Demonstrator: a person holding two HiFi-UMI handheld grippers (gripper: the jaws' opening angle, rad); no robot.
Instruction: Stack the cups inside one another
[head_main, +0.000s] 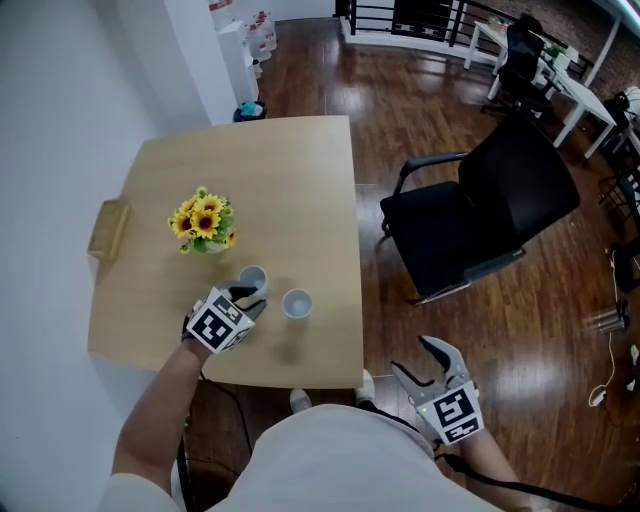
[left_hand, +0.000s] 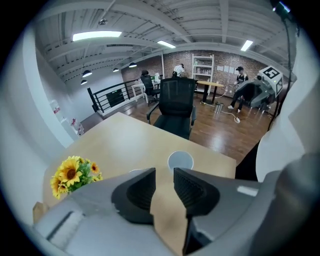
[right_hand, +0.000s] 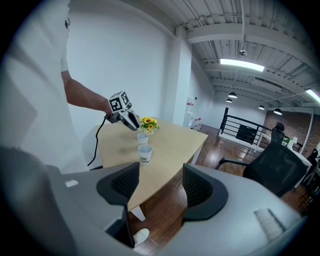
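Two pale paper cups stand upright and apart on the wooden table (head_main: 290, 170). The left cup (head_main: 253, 279) is beside the sunflowers, and the right cup (head_main: 296, 303) is nearer the table's edge. My left gripper (head_main: 248, 297) hovers just in front of the left cup, open, nothing between its jaws. In the left gripper view the gripper (left_hand: 164, 176) shows a gap; the right cup (left_hand: 180, 161) sits beyond it, and the left cup's rim (left_hand: 131, 171) peeks behind one jaw. My right gripper (head_main: 418, 358) hangs open and empty over the floor, off the table. The right gripper view shows both cups (right_hand: 145, 153) (right_hand: 143, 138) far off.
A pot of sunflowers (head_main: 204, 222) stands behind the cups. A wooden block (head_main: 108, 228) sits at the table's left edge against the wall. A black office chair (head_main: 485, 210) is to the right of the table on the wood floor.
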